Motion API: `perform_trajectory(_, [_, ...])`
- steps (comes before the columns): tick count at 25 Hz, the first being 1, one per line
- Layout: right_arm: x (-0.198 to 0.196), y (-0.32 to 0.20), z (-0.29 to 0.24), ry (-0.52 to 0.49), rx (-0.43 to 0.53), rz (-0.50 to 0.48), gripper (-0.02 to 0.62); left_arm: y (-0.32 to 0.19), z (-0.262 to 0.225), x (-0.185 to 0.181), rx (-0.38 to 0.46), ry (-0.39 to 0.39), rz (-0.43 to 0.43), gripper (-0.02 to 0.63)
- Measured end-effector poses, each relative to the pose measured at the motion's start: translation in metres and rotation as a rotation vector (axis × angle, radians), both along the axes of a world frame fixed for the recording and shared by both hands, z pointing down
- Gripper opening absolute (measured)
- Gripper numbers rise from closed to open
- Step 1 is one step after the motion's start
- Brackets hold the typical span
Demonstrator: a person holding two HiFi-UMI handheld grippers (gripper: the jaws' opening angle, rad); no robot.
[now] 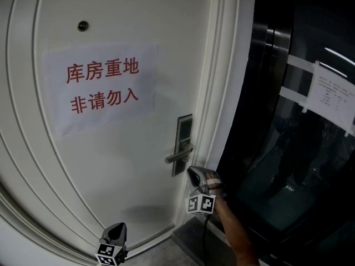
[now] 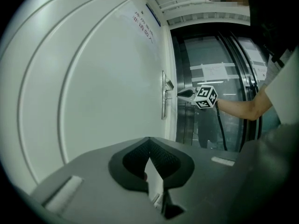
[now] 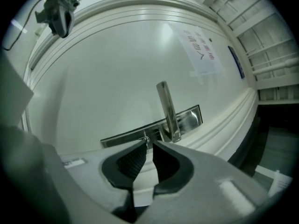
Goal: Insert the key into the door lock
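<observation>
A white door carries a steel lock plate with a lever handle. In the right gripper view the handle stands just beyond the jaws. A small metal piece, key or keyhole, sits on the plate at the jaw tips. My right gripper points level at it with a narrow gap and nothing visible between the pads. From the head view it sits just under the handle. My left gripper hangs low by the door's bottom, its tips meeting, nothing seen held.
A paper sign with red characters and a peephole are higher on the door. Right of the door frame stands dark glass with taped notices. A forearm and cable trail behind the right gripper.
</observation>
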State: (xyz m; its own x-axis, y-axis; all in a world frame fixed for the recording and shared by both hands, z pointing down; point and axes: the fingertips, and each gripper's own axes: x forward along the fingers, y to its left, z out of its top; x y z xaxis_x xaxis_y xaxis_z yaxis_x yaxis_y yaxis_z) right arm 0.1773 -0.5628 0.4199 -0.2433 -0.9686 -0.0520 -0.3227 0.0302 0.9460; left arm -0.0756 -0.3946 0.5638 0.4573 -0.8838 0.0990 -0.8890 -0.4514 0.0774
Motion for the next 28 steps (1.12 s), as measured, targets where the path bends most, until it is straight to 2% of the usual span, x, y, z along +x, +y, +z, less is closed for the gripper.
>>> perform_trajectory(5, [0.001, 0.024, -0.002, -0.069, 0.004, -0.001, 0.005, 0.011, -0.002, 0.001, 0.001, -0.004, 0.029, 0.002])
perform_trajectory(12, [0.000, 0.066, -0.005, -0.213, -0.009, 0.008, 0.003, 0.030, -0.007, -0.003, 0.002, -0.006, 0.066, 0.002])
perform_trajectory(20, [0.006, 0.126, -0.004, -0.518, -0.019, 0.002, 0.002, 0.043, -0.006, -0.012, 0.012, -0.012, 0.103, 0.002])
perform_trajectory(28, [0.007, 0.186, 0.006, -0.828, -0.073, -0.014, 0.002, 0.057, -0.009, -0.016, 0.031, -0.011, 0.154, 0.002])
